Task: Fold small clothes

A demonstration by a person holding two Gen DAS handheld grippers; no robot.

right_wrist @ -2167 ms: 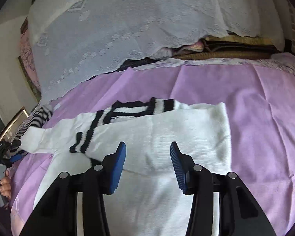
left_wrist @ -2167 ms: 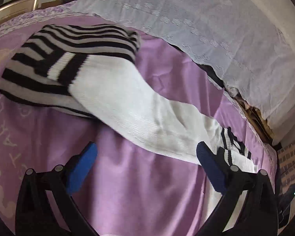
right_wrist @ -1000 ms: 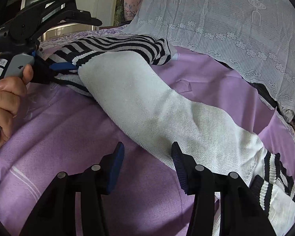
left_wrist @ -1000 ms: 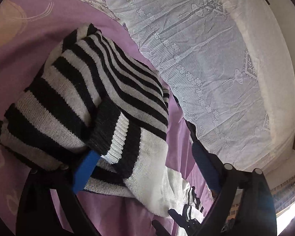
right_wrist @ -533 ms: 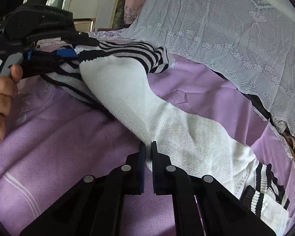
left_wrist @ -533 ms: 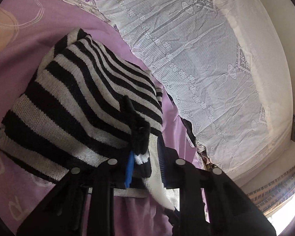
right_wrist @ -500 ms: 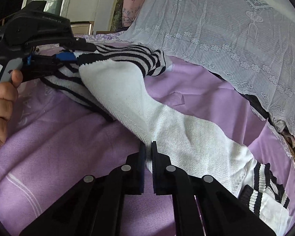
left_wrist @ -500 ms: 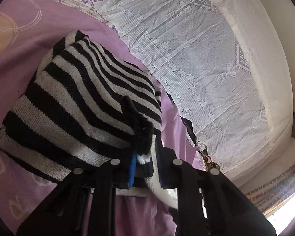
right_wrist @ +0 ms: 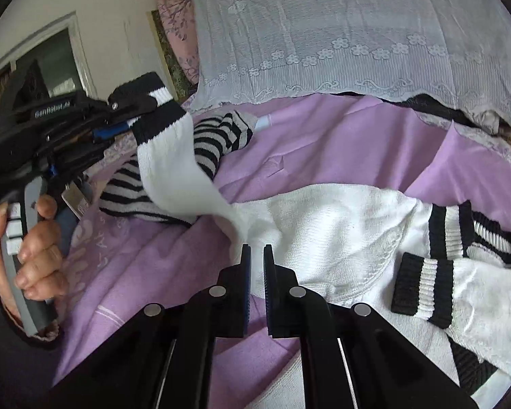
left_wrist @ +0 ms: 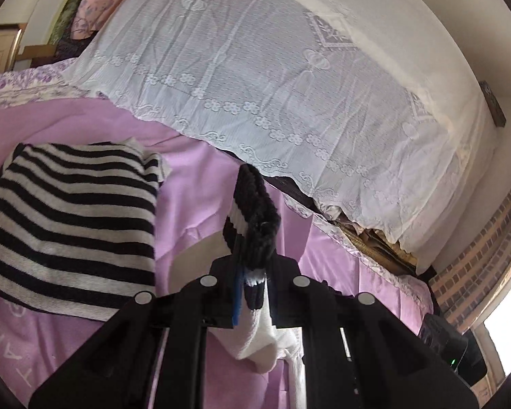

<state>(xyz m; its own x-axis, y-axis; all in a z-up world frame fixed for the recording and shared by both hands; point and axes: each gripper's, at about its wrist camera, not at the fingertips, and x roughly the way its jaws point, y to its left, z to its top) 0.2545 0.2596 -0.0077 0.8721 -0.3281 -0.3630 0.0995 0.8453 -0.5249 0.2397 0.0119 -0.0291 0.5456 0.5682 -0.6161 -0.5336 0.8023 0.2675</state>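
At inspection the white knitted sweater sleeve with a black-and-white ribbed cuff (right_wrist: 173, 156) was off the purple satin bedspread (right_wrist: 323, 150). A second earlier both tools had stood wide over the flat sleeve. The left gripper (left_wrist: 252, 272) was clamped tight on the cuff (left_wrist: 252, 211), which stood up out of its jaws. The right gripper (right_wrist: 255, 255) pinched the white knit at mid-sleeve, its jaws narrow and opening slightly with fabric still between them. Judgement: the sleeve fold had begun, with both pick points secured.

In the right wrist view the sleeve's long axis ran diagonally, from the raised cuff at upper left, beside the person's hand (right_wrist: 37, 238), down to the right pinch. The sweater body (right_wrist: 340, 225) lay on the bedspread to the right. A folded black-and-grey striped knit garment (left_wrist: 71, 218) lay beneath the lifted sleeve, near the white lace cover (left_wrist: 289, 78).
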